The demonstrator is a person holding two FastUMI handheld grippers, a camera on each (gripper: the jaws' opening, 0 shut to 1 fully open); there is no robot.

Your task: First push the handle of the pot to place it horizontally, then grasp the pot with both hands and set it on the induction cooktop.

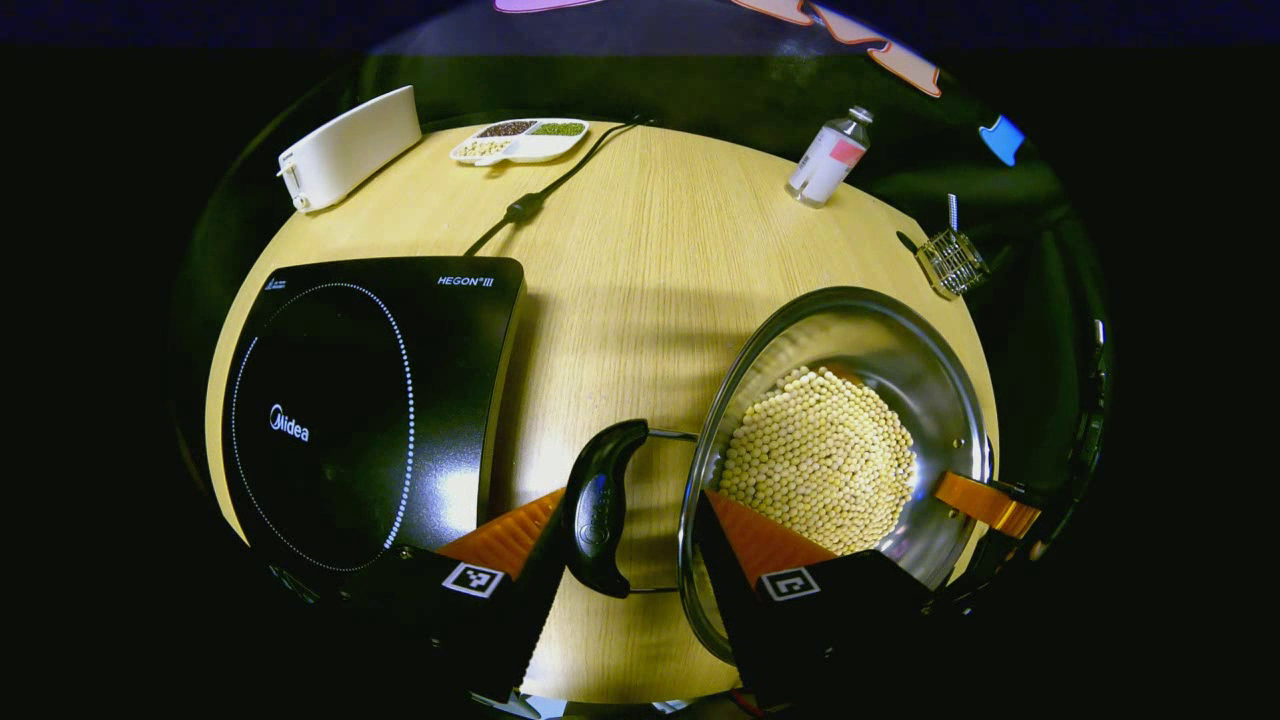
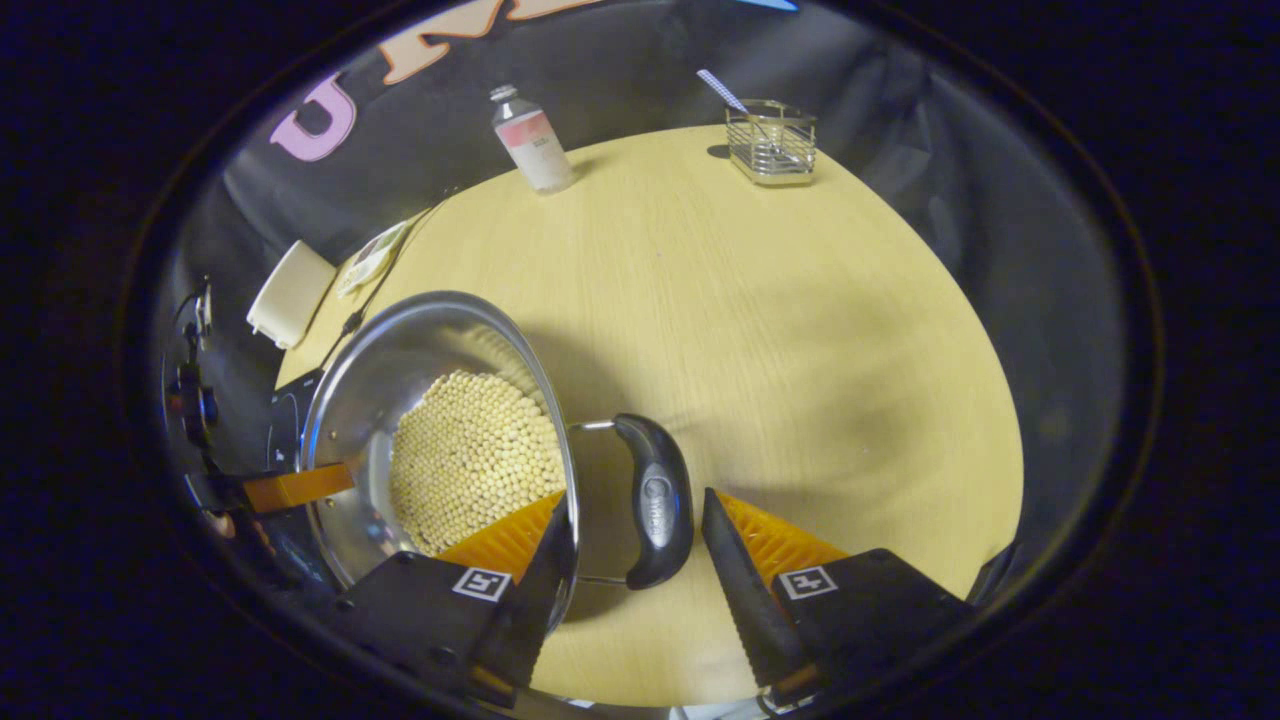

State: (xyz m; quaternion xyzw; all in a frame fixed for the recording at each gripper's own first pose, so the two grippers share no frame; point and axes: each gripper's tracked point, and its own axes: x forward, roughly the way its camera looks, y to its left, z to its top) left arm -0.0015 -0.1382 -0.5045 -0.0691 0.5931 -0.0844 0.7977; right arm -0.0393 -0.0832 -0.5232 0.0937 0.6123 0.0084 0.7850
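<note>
With the pot (image 1: 830, 460) of beans on the tabletop (image 1: 640, 250) just right of the induction cooktop (image 1: 370, 400), each gripper's open jaws straddle a side handle (image 1: 600, 505), so both should close together squarely before lifting level.

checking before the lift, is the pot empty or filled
Filled: the steel pot holds a layer of pale soybeans covering its bottom.
</note>
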